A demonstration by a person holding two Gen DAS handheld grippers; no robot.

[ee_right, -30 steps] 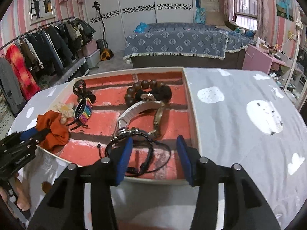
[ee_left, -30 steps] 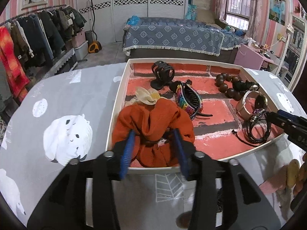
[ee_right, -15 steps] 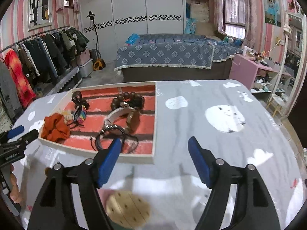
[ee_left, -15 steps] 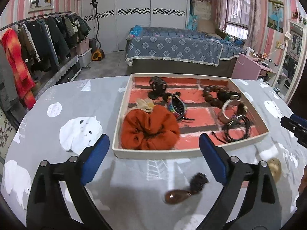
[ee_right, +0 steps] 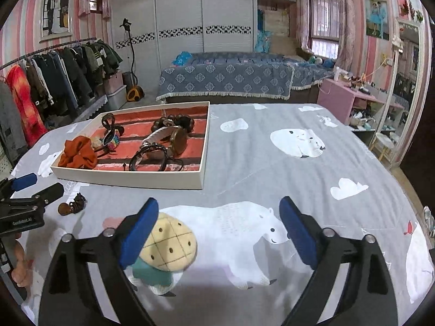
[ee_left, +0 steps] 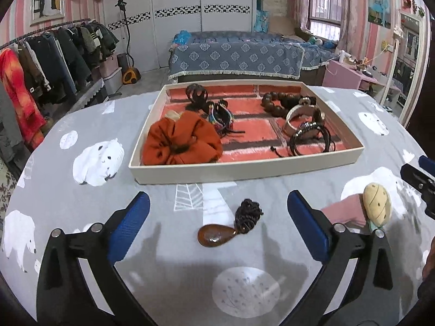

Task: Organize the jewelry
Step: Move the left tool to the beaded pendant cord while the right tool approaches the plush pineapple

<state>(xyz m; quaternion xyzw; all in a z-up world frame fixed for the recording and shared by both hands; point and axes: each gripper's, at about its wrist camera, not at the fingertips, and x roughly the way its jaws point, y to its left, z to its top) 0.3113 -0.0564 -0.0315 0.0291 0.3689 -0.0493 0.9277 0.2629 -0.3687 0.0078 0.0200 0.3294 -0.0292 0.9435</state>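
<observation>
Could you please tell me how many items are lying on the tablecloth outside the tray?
2: a brown pendant on a dark cord, lying near the tray's front wall, and a plush pineapple clip to its right. Others may be hidden behind the grippers.

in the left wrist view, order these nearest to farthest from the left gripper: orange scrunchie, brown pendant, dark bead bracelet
1. brown pendant, on the grey cloth just ahead of the open left gripper, outside the tray.
2. orange scrunchie, in the tray's near left corner.
3. dark bead bracelet, toward the tray's far right.
</observation>
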